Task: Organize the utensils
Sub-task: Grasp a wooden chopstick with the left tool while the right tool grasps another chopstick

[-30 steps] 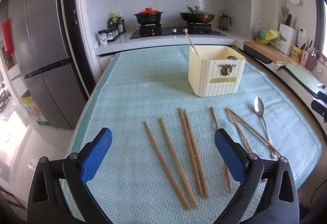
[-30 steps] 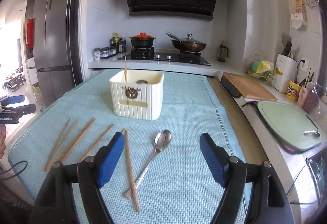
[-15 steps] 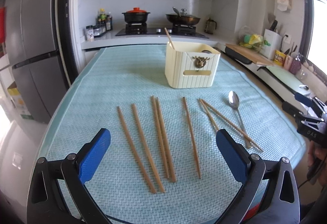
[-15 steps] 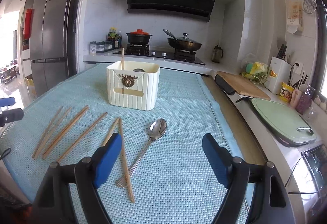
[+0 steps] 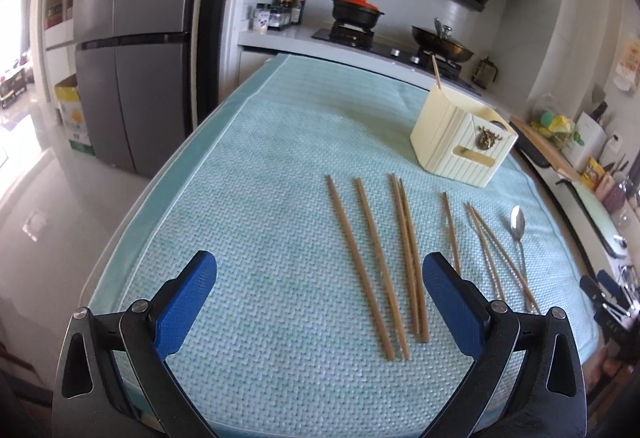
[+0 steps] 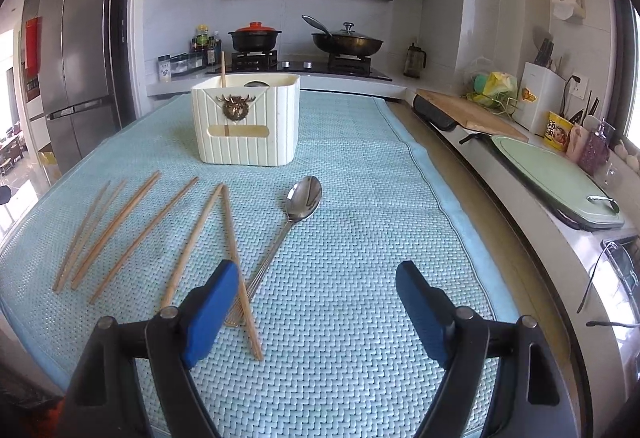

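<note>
Both grippers — left gripper [image 5: 320, 294] and right gripper [image 6: 318, 302] — stood spread, holding nothing, above the loose chopsticks [image 5: 374, 262] and spoon [image 6: 302, 200] on the teal mat [image 6: 360, 258] near the cream utensil holder [image 6: 248, 126].

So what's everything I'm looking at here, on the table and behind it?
chopsticks: seven, wooden, lying loose on the mat; one more stands in the holder
spoon: one, silver, on the mat right of the chopsticks
holder: one, cream, upright on the mat beyond them
mat: one, light blue, covering the table
pot: one, black with red lid, on the stove
wok: one, dark, lidded, on the stove
fridge: one, grey, far left
left fingers: two, blue, open, empty
right fingers: two, blue, open, empty
</note>
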Motion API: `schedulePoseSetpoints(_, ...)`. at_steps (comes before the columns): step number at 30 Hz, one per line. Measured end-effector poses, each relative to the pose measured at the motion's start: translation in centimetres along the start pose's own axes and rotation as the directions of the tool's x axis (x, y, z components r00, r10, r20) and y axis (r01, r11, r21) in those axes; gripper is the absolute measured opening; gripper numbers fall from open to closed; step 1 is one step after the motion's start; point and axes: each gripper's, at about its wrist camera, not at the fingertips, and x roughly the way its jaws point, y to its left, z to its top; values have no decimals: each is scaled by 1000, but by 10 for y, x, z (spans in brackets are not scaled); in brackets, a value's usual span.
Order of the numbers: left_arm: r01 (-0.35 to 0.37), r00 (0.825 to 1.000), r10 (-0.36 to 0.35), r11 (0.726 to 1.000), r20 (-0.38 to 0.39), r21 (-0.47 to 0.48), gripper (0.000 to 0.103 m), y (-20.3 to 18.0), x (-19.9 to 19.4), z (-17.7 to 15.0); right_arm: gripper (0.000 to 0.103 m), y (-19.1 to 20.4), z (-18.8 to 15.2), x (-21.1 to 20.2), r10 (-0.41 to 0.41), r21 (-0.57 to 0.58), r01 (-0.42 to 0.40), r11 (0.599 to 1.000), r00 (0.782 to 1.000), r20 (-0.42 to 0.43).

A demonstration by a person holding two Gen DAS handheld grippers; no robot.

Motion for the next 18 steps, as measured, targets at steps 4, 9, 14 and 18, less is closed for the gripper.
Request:
schedulePoseSetpoints(4, -11, 1000, 11, 1000, -14, -13, 103, 1, 8, -6, 83, 0, 2, 2, 7, 15, -7, 1000, 1000, -5)
schedulePoseSetpoints(9, -7, 999, 7, 1000, -50, -12, 103, -1, 18, -16, 83, 0, -4, 7, 7, 24, -6, 1000, 999, -37)
schedulePoseSetpoints(14, -23, 998, 22, 1000, -57, -8, 103, 2, 21, -17, 83, -6, -11, 17, 21, 67, -15, 998, 995, -94)
schedulePoseSetpoints(18, -29, 998, 28, 999, -64, -17, 103, 5, 25, -14, 83, -10, -14, 21, 32, 93, -21, 995, 993, -115)
